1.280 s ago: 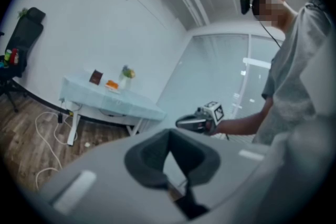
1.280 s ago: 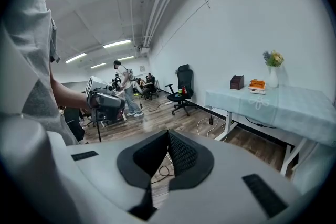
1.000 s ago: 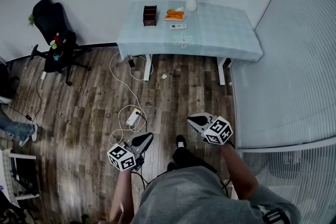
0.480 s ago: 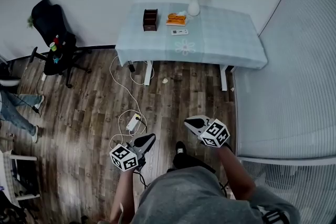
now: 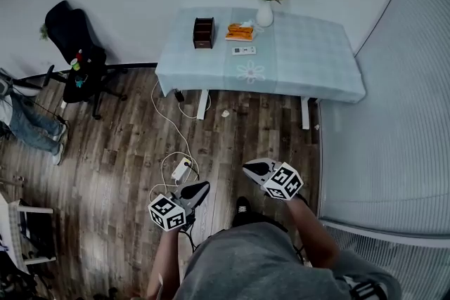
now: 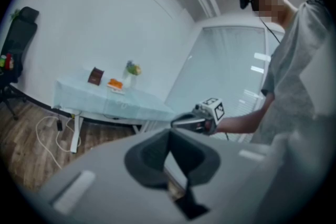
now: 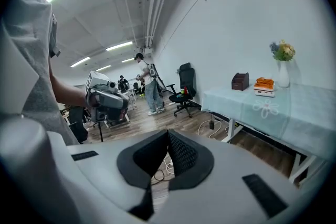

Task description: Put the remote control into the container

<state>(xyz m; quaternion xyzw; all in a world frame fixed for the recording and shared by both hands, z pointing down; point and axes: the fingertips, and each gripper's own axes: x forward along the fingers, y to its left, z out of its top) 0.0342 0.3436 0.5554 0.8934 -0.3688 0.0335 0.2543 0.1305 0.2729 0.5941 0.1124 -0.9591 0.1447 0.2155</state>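
Note:
A white remote control [image 5: 244,50] lies on the pale blue tablecloth of the table [image 5: 309,60], far ahead of me. A dark brown open box [image 5: 203,32] stands at the table's back left; from the right gripper's side it shows as the same box [image 7: 240,81]. My left gripper [image 5: 200,188] and right gripper [image 5: 247,167] hang low over the wood floor, well short of the table. Both are shut with nothing between the jaws. In the left gripper view, the left gripper [image 6: 169,136] points toward the right one.
An orange item on a white tray [image 5: 240,32] and a vase of flowers [image 5: 266,7] stand beside the remote. A white cable and power strip [image 5: 181,168] lie on the floor ahead. A black office chair [image 5: 77,53] stands left; a person's legs [image 5: 31,126] are at far left.
The view has shifted, with the table now slightly lower and nearer in the head view. Both grippers have stayed shut and kept their pose. The person's legs at left have moved up.

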